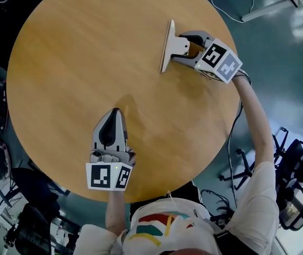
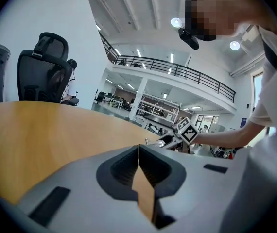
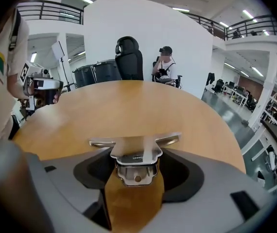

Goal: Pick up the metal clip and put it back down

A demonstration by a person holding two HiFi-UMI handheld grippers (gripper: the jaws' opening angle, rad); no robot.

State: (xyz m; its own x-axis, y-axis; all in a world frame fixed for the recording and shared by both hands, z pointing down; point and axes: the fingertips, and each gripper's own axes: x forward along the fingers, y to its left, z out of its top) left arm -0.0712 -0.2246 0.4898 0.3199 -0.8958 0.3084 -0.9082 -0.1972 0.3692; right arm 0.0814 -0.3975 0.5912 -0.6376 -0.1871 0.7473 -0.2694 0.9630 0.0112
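Note:
The metal clip (image 1: 168,44) is a silver spring clamp with a long flat bar, at the upper right of the round wooden table (image 1: 77,62). My right gripper (image 1: 179,48) is shut on its handle end, one finger on either side. In the right gripper view the clip (image 3: 134,147) fills the gap between the jaws of the right gripper (image 3: 134,165), bar crosswise at the tips; whether it touches the table I cannot tell. My left gripper (image 1: 115,113) rests near the table's front edge, shut and empty. The left gripper view shows the left gripper (image 2: 138,152) with its jaws pressed together.
Black office chairs stand off the table at the lower left (image 1: 29,195) and lower right (image 1: 295,163). A white cable (image 1: 231,9) lies on the floor beyond the far edge. Past the table are a black chair (image 3: 129,57), dark bins (image 3: 97,72) and a seated person (image 3: 165,64).

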